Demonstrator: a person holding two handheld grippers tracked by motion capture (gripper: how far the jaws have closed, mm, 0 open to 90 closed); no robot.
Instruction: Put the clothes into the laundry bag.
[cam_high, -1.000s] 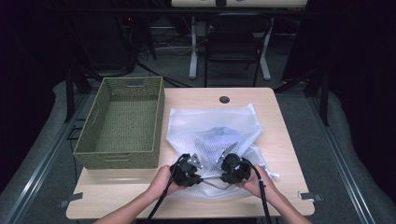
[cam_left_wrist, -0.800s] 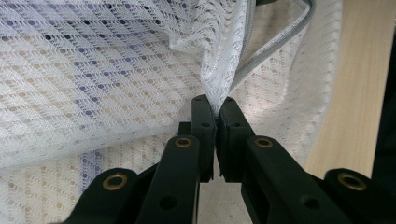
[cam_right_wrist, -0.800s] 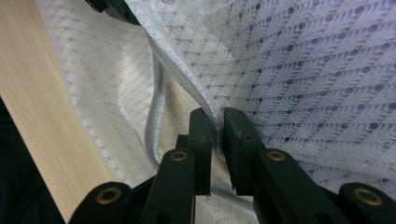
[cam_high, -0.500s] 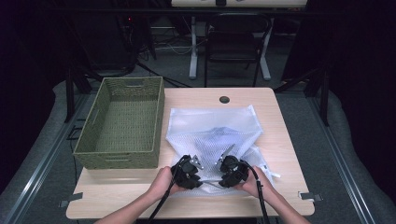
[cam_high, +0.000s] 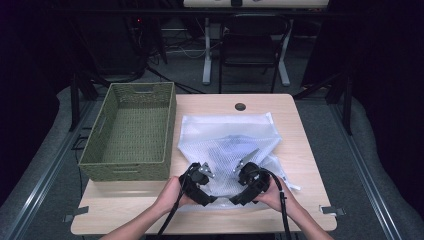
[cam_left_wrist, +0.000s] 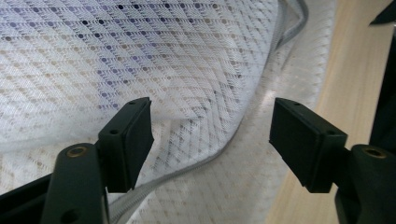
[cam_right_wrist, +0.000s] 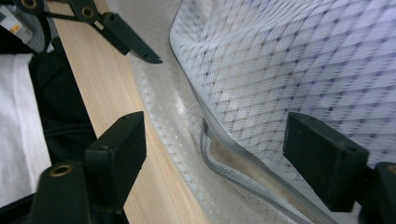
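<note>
A white mesh bag (cam_high: 225, 135) with something pale lilac inside lies flat on the wooden table (cam_high: 125, 205). Both grippers hover over its near edge. My left gripper (cam_high: 204, 171) and my right gripper (cam_high: 244, 164) point away from the person, a hand's width apart. In the left gripper view, my left gripper (cam_left_wrist: 212, 140) stands open above the mesh bag (cam_left_wrist: 140, 46) and its grey zip seam (cam_left_wrist: 224, 144). My right gripper (cam_right_wrist: 215, 154) is open too, over the same seam (cam_right_wrist: 233, 172). Both pairs of jaws have just been opening, and neither presses on the bag.
A green woven basket (cam_high: 100, 150), with nothing in it, stands left of the bag. A round cable hole (cam_high: 240, 106) sits near the table's far edge. A black chair (cam_high: 252, 35) stands beyond the table. Bare wood shows right of the bag.
Both grippers went from shut on the bag's near edge to open. The bunched mesh has dropped and lies flatter. The hands have barely shifted.
</note>
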